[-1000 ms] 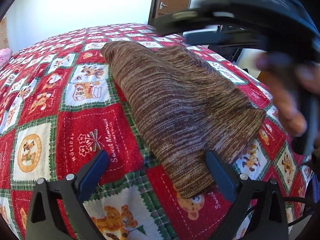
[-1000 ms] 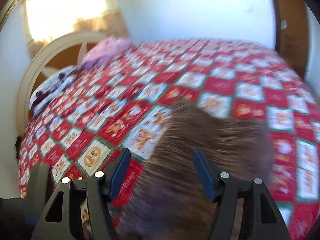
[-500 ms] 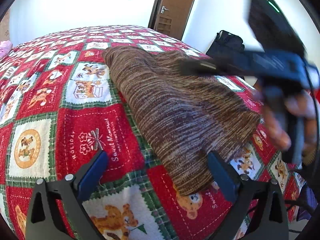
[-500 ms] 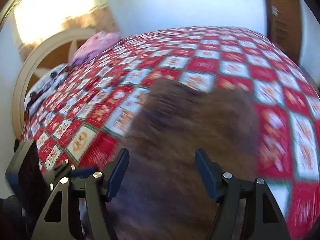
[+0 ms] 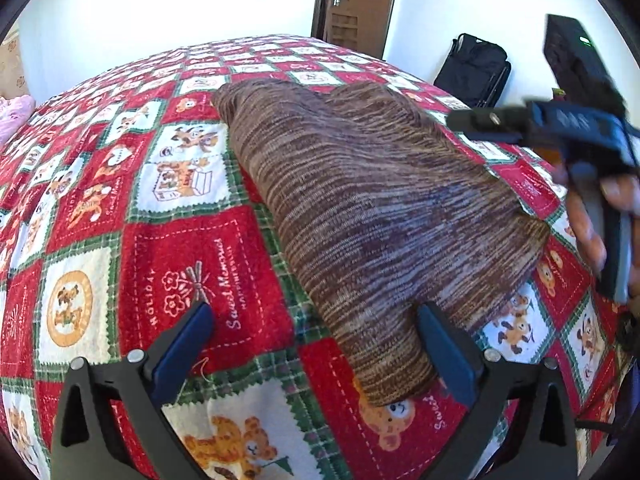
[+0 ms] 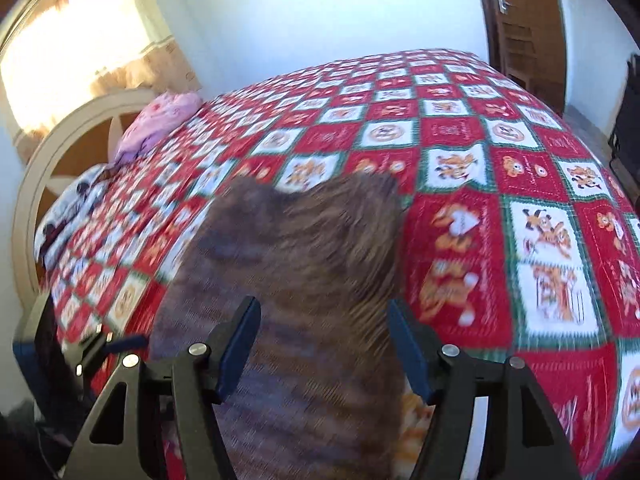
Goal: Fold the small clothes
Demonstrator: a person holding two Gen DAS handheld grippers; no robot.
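A folded brown striped knit garment point(image 5: 360, 208) lies on a red, white and green bear-print quilt point(image 5: 100, 208). My left gripper point(image 5: 316, 352) is open and empty, hovering above the garment's near end, its right finger over the cloth. The right gripper shows in the left wrist view point(image 5: 480, 122) at the garment's right side, held in a hand. In the right wrist view my right gripper point(image 6: 324, 344) is open and empty above the garment point(image 6: 304, 264), which is blurred by motion.
A pink cloth point(image 6: 160, 120) and a white patterned pillow point(image 6: 68, 208) lie by the cream headboard point(image 6: 44, 168). A black bag point(image 5: 476, 68) stands on the floor past the bed's far right edge, near a brown door point(image 5: 360, 0).
The right gripper has swung from above the garment to its right side. Its view turned, now looking along the garment. The left gripper and the garment have barely moved.
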